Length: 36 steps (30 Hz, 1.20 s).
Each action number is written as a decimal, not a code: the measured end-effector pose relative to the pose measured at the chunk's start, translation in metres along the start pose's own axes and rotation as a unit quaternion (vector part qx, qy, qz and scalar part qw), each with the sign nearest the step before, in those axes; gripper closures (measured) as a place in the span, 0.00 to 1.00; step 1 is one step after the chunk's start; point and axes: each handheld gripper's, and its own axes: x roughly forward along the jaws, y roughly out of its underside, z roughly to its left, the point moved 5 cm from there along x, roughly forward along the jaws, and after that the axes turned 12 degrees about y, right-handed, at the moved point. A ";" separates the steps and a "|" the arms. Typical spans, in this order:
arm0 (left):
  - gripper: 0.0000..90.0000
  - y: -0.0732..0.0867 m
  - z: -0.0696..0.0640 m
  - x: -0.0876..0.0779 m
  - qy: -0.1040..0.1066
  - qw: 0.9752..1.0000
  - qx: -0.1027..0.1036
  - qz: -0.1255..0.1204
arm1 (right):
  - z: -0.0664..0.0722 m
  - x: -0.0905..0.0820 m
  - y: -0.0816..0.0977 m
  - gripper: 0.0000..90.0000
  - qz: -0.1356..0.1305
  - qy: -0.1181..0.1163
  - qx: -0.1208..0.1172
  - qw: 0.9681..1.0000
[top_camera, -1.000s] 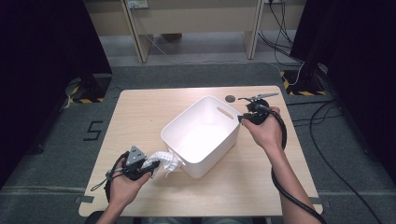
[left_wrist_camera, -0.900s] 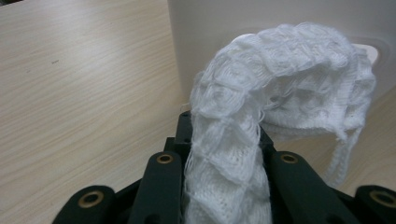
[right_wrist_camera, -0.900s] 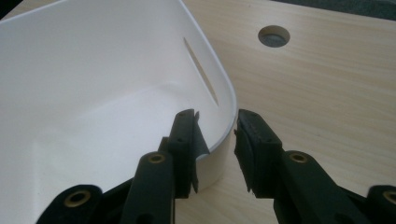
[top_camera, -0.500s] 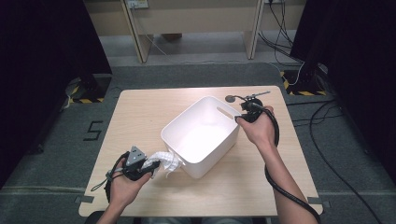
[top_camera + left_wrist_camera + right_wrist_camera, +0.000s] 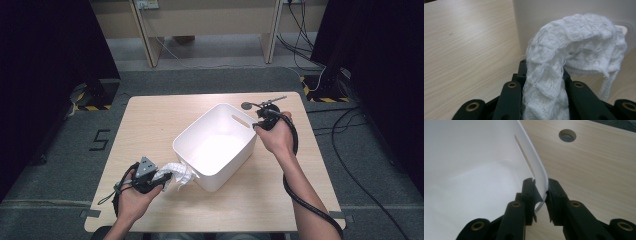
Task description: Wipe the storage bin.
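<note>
The white knitted cloth [image 5: 176, 173] lies at the lower left of the high view, just beside the white plastic bin [image 5: 218, 145], pinched in the left gripper [image 5: 546, 82]. The right gripper [image 5: 541, 192] has just been closing, its jaws now astride the bin's rim, likely steadying it on the surface [image 5: 150, 125] for loading.

The table [image 5: 150, 125] is viewed from above, looking forward and down; the white bin [image 5: 216, 145] is seen close along each gripper's black jaws, its outer wall [image 5: 554, 17] from the left, its rim [image 5: 539, 167] from the right; bin and tabletop are shared.
</note>
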 end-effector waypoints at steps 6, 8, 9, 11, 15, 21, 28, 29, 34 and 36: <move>0.81 0.000 -0.002 0.000 0.003 1.000 0.002 0.001 | -0.001 0.002 -0.003 0.90 -0.006 0.004 -0.014 1.000; 0.81 0.000 -0.003 0.000 0.004 1.000 0.004 0.002 | -0.001 0.003 -0.004 0.91 -0.007 0.006 -0.018 1.000; 0.81 0.000 -0.003 0.000 0.005 1.000 0.006 0.002 | -0.002 0.003 -0.005 0.91 -0.007 0.007 -0.019 1.000; 0.81 -0.001 -0.004 0.000 0.006 1.000 0.006 0.001 | -0.002 0.004 -0.006 0.92 -0.007 0.006 -0.021 1.000; 0.81 -0.001 -0.004 0.000 0.007 1.000 0.005 0.001 | -0.005 0.006 -0.007 0.92 -0.011 0.009 -0.026 1.000; 0.80 0.000 -0.004 0.000 0.007 1.000 0.005 0.001 | -0.008 0.009 -0.009 0.93 -0.019 0.013 -0.037 0.999; 0.80 -0.001 -0.005 0.000 0.009 1.000 0.006 0.001 | -0.014 0.011 -0.012 0.95 -0.027 0.020 -0.053 0.998; 0.80 -0.001 -0.005 0.000 0.009 1.000 0.006 0.002 | -0.014 0.012 -0.012 0.95 -0.028 0.021 -0.057 0.998; 0.80 0.000 -0.005 0.001 0.010 1.000 0.006 0.002 | -0.016 0.013 -0.013 0.92 -0.034 0.017 -0.058 0.998; 0.81 0.000 -0.004 0.000 0.009 1.000 0.007 0.003 | -0.017 0.012 -0.013 0.82 -0.043 0.015 -0.047 0.998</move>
